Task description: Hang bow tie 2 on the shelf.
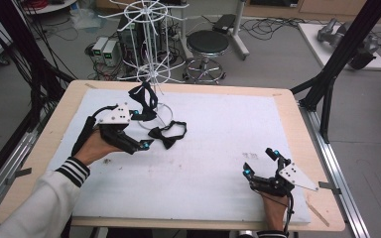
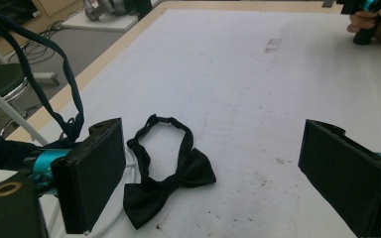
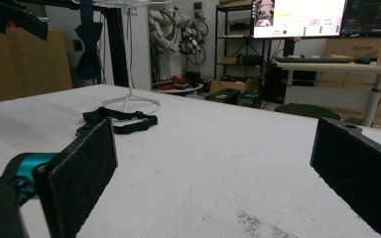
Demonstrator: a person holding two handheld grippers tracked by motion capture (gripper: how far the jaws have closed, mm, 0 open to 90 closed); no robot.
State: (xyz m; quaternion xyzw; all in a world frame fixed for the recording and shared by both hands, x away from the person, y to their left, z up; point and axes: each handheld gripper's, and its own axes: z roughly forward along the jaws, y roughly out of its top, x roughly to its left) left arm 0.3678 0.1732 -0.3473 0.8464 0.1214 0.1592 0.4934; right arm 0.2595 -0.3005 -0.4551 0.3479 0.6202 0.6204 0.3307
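One bow tie (image 2: 166,171): black, flat on the white mat (image 1: 218,148) near the table's far left, its strap looped toward the stand; just beside the stand's ring base, nothing gripping it.
Left gripper (image 1: 144,130): held above the mat just left of the bow tie; fingers (image 2: 96,173) spread wide and empty, the tie lying between them in the left gripper view.
Second tie (image 1: 146,101): dark, hanging on the stand, close behind the left gripper.
Stand (image 1: 151,49): white wire, upright at the table's far edge, ring base on the mat.
Right gripper (image 1: 260,161): near the front right of the mat, well apart from the bow tie; fingers (image 3: 79,173) released, holding nothing.
Table (image 1: 297,129): wooden rim showing around the mat.
Stool (image 1: 207,44): on the floor behind the table.
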